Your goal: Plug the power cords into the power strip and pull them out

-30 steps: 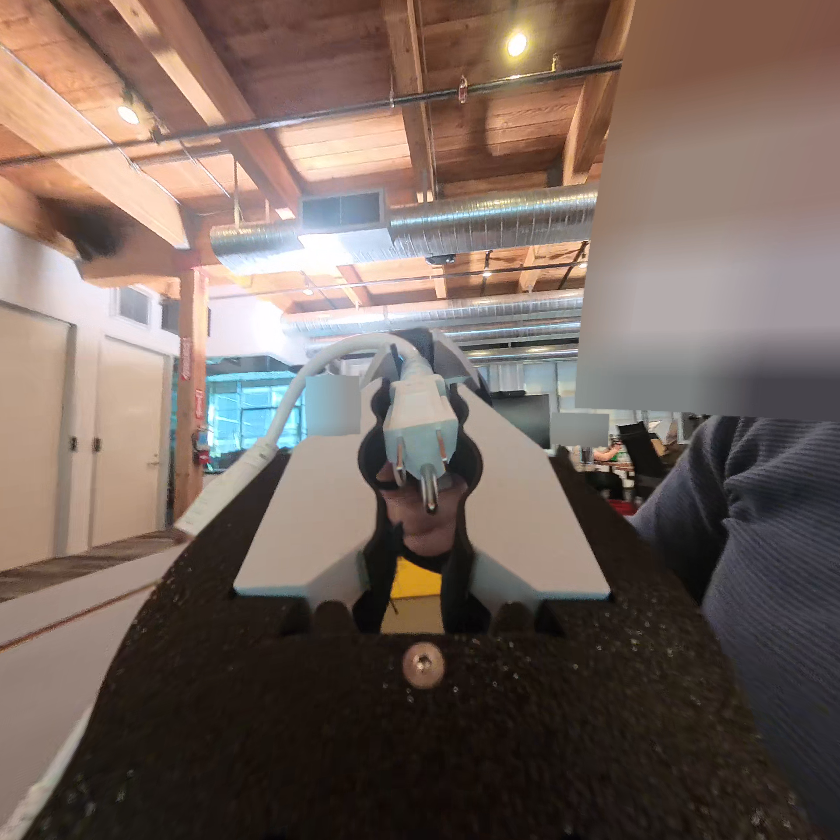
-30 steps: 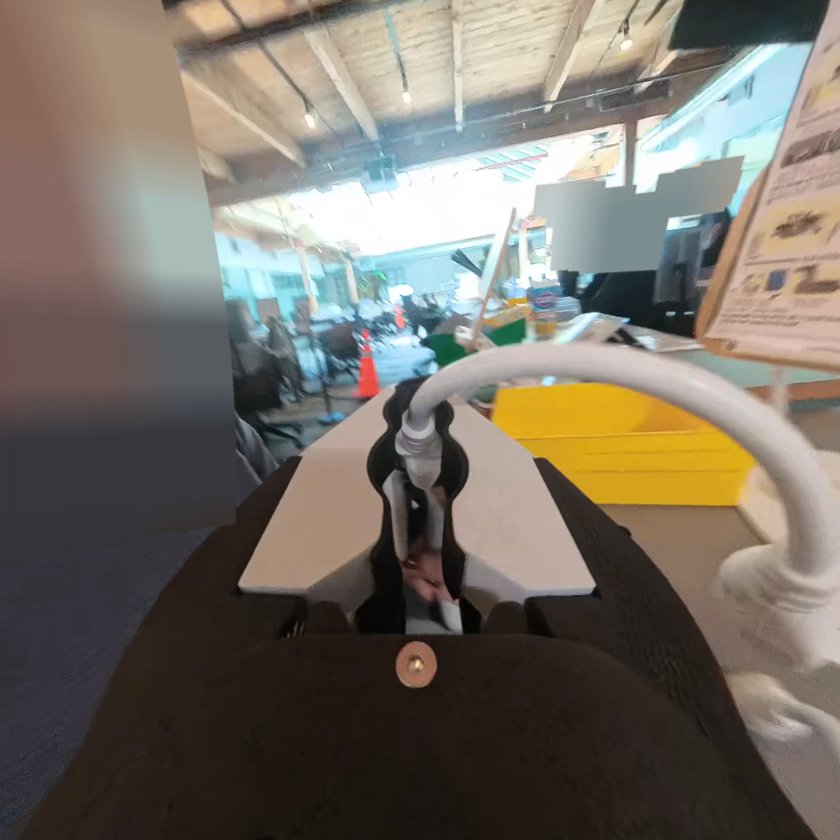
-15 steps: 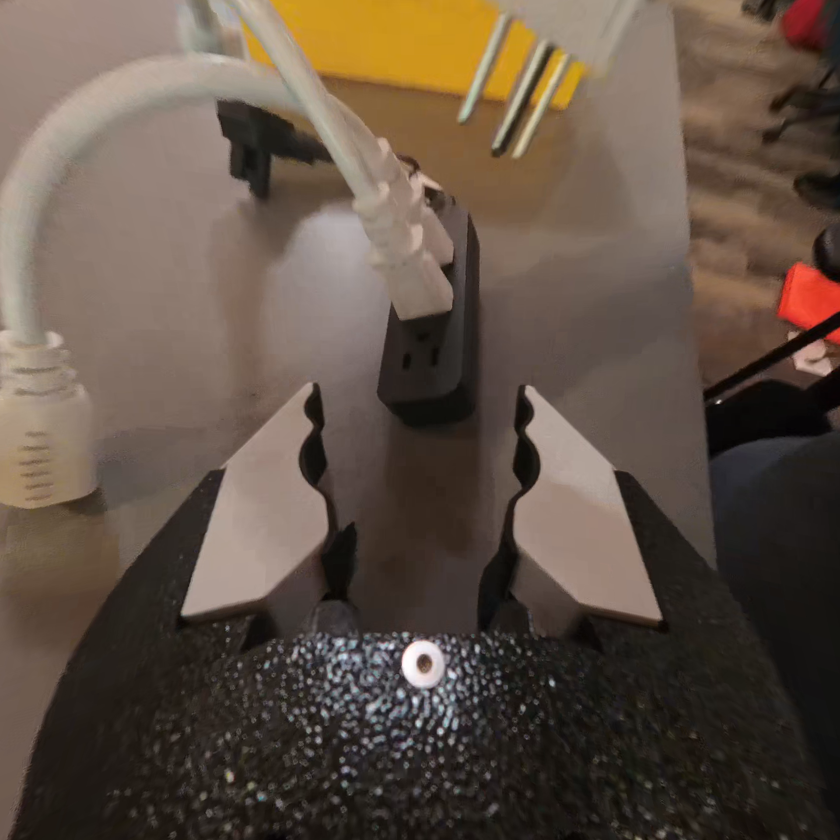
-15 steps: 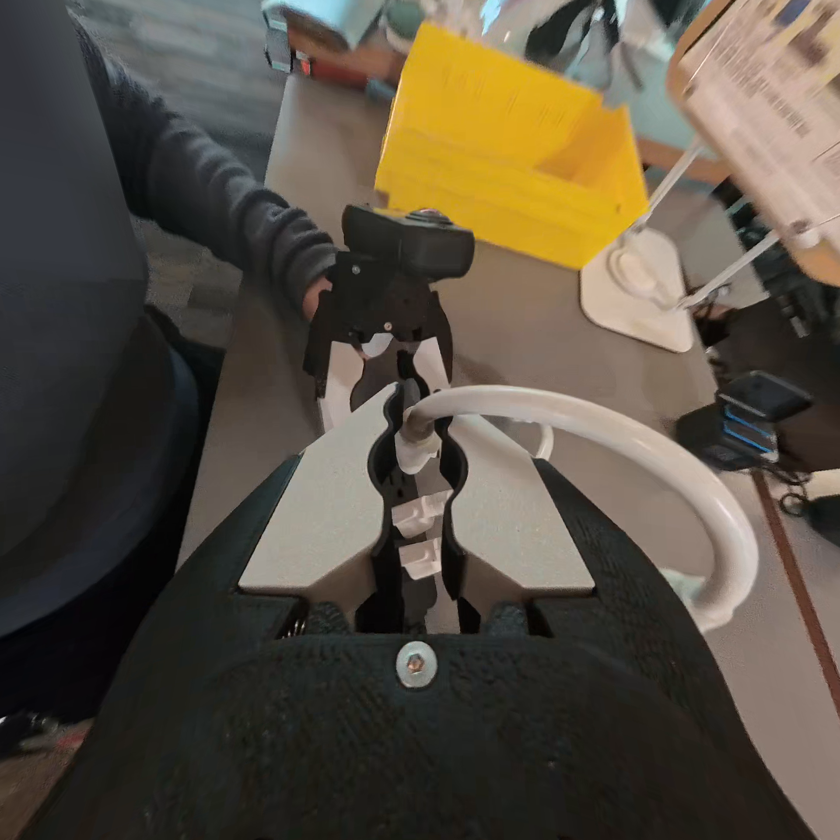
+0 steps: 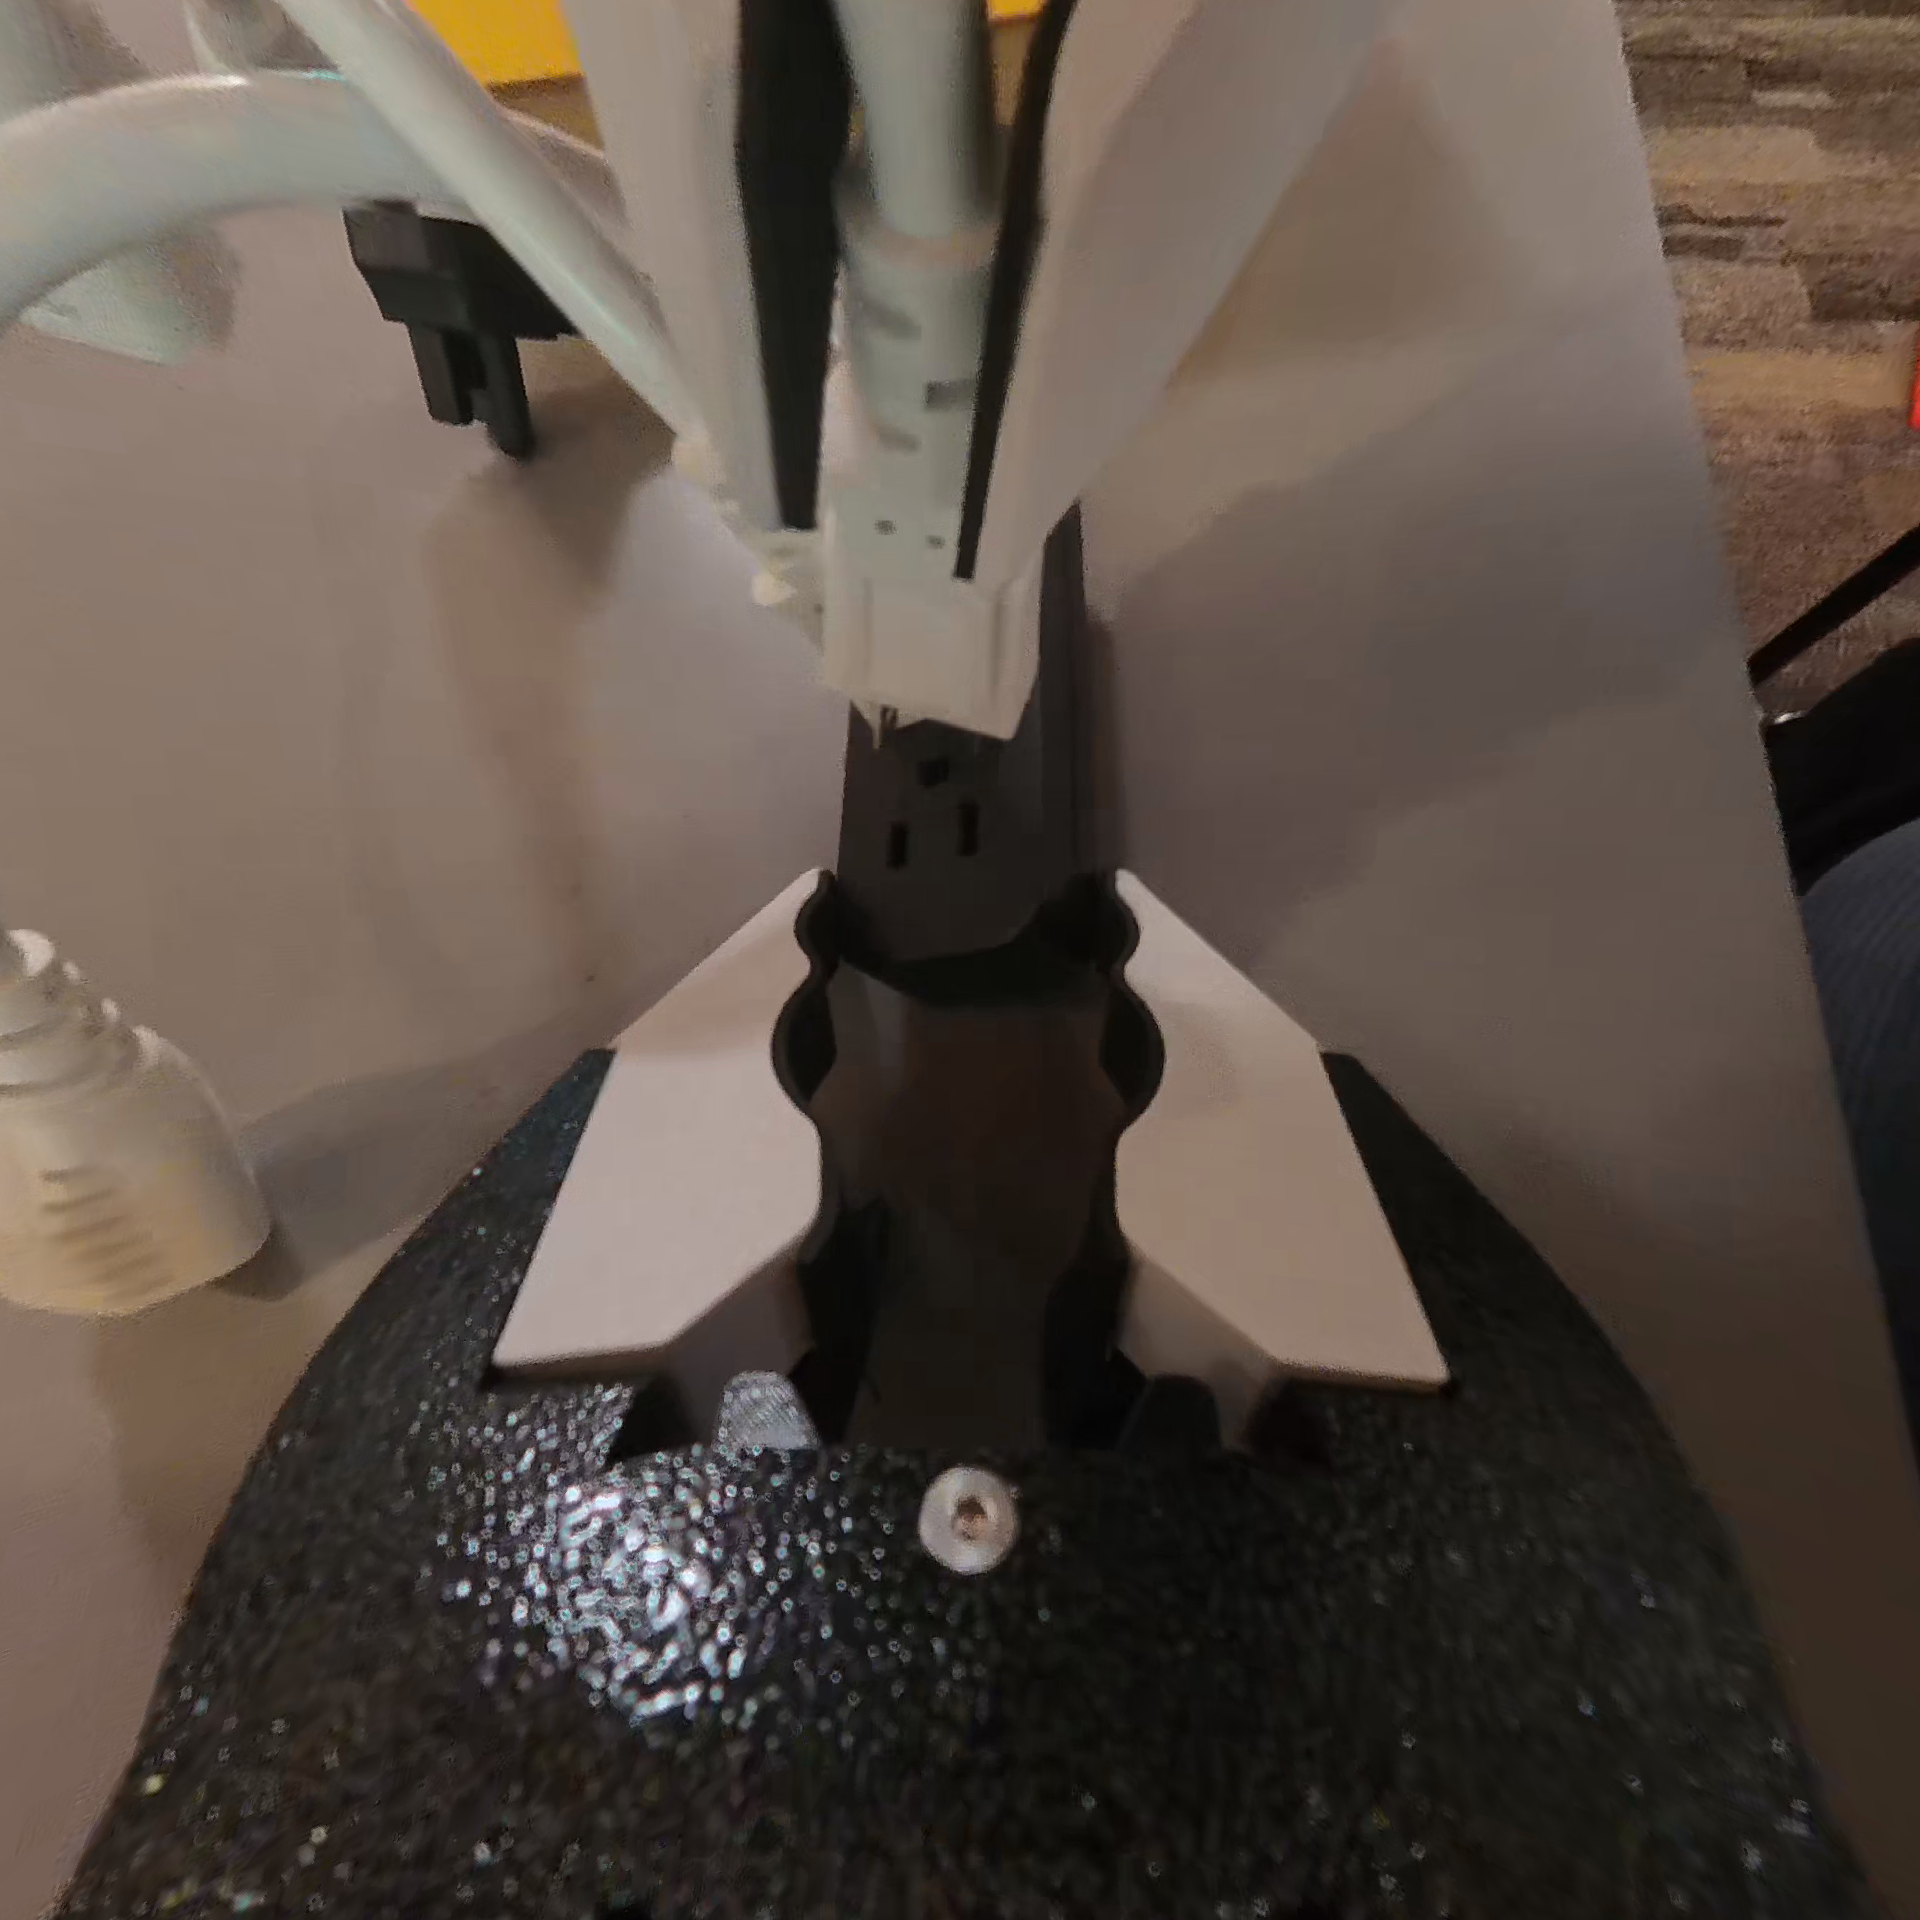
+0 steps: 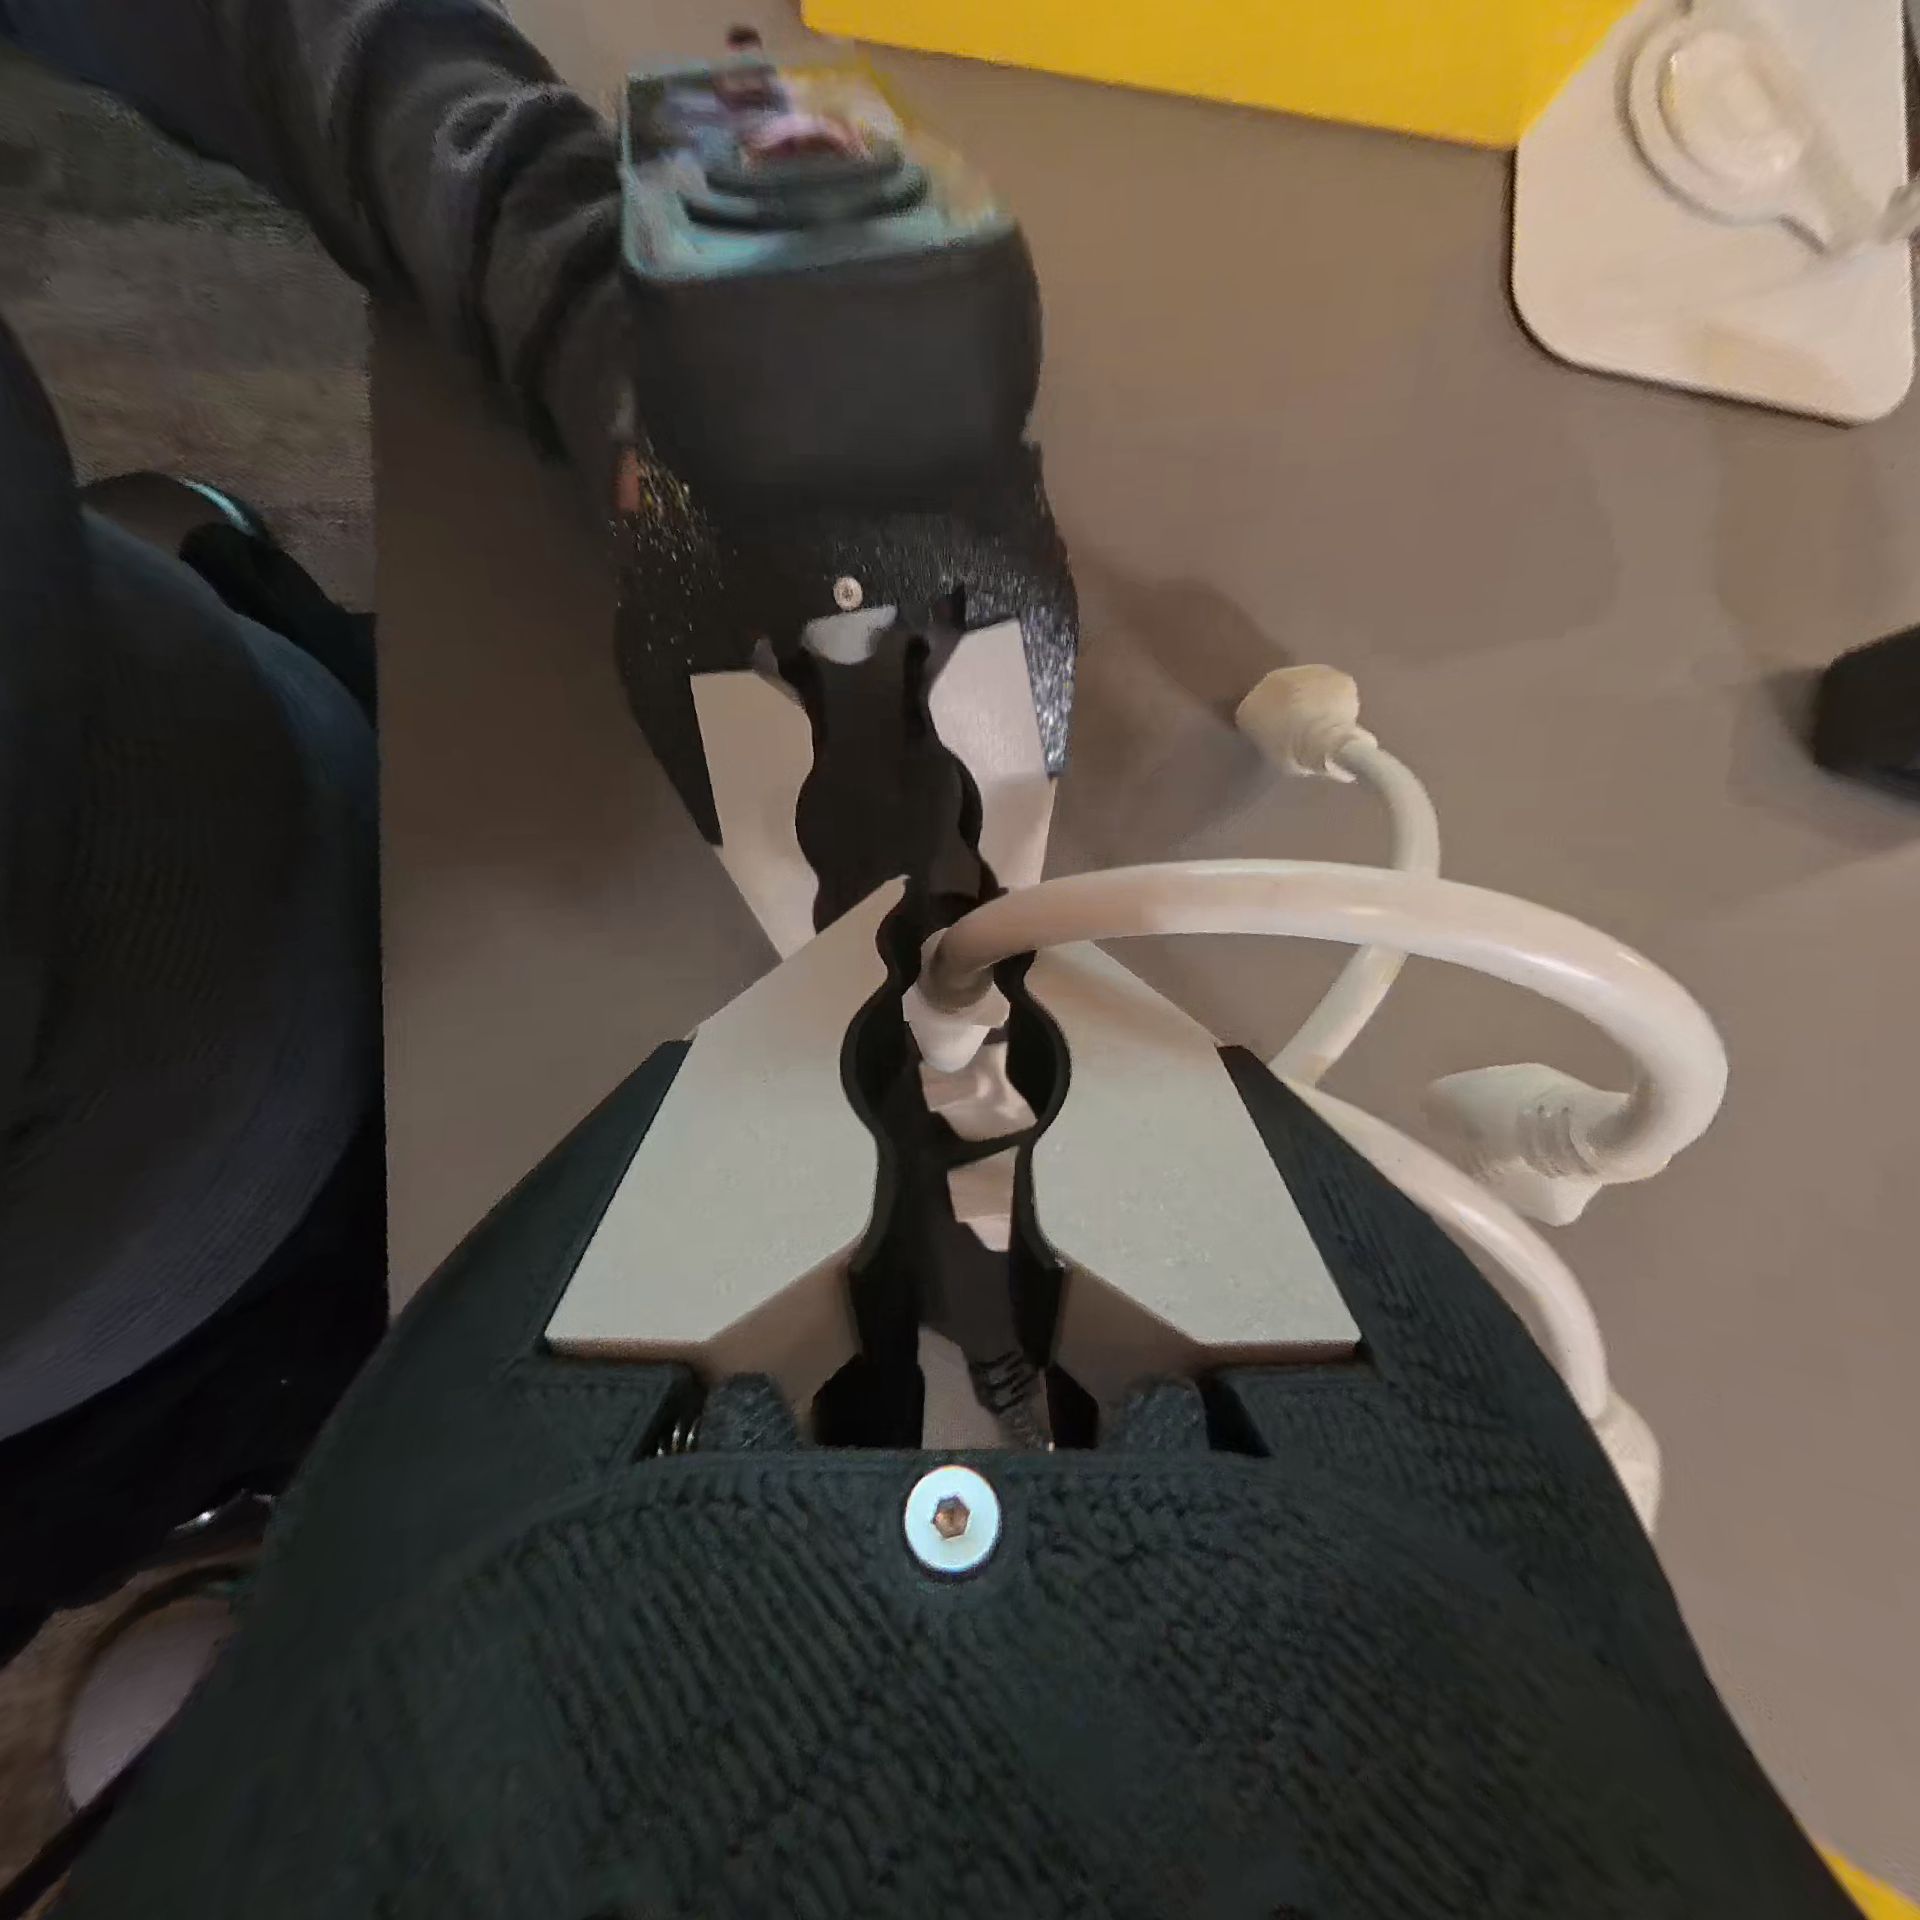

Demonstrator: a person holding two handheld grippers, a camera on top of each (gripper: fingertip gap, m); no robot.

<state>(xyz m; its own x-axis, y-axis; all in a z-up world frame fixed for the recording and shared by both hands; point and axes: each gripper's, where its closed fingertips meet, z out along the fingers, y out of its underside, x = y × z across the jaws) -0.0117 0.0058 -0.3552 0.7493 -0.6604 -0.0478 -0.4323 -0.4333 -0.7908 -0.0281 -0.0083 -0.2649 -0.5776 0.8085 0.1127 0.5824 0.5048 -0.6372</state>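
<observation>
while the left gripper (image 5: 966, 914) clamps the near end of the black power strip (image 5: 951, 821) to steady it on the grey table (image 5: 312, 727), the right gripper (image 6: 951, 997) grips a white plug (image 5: 914, 623), pressing it at a socket; whether it is fully seated i cannot tell. the strip lies toward the table's right edge, one socket free. loose white cords (image 6: 1403, 914) crowd the left side, a yellow bin (image 6: 1195, 52) at the far edge
</observation>
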